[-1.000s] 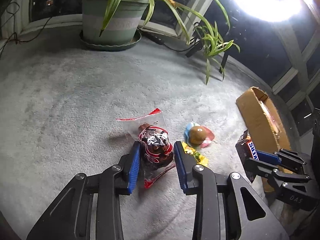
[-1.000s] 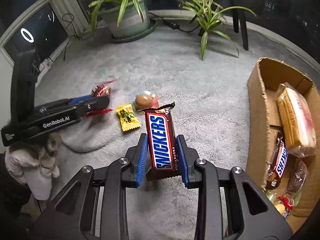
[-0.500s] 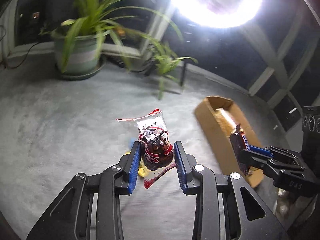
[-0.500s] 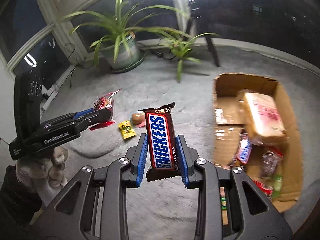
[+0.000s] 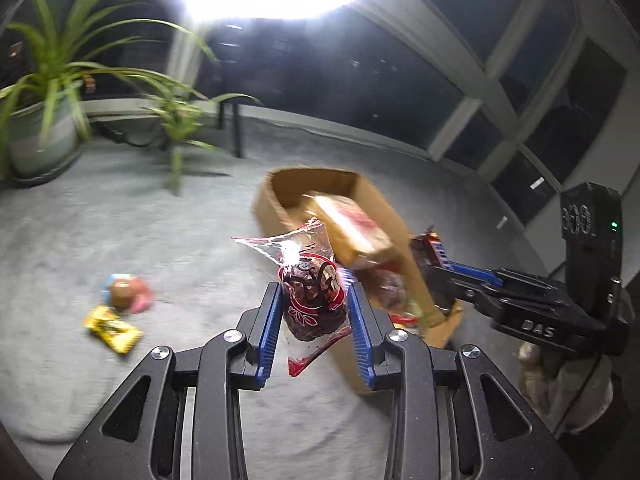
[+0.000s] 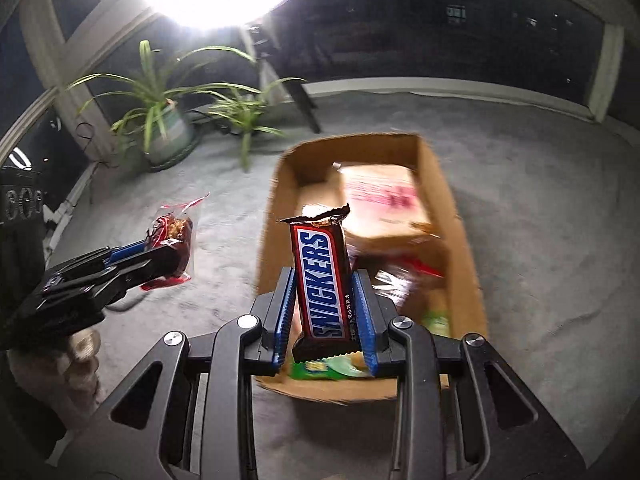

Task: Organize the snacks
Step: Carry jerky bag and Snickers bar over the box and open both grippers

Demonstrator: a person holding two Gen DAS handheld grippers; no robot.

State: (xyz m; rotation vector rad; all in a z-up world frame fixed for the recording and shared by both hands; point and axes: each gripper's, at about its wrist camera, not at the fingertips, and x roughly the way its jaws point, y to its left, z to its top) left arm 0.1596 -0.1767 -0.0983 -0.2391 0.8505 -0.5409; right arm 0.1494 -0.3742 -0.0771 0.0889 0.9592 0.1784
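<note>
My left gripper is shut on a clear bag of dark red snacks and holds it in the air near the left wall of the open cardboard box. My right gripper is shut on a Snickers bar, upright above the near end of the same box. The box holds several wrapped snacks, among them a large tan packet. In the right wrist view the left gripper with its bag is to the left of the box.
On the grey carpet to the left lie a yellow packet and a round brown snack on a pink and blue wrapper. A potted plant and a smaller plant stand by the windows. A bright lamp glares overhead.
Both grippers have lifted their snacks and swung right towards the box. The box is now close under the right gripper and just right of the left one.
</note>
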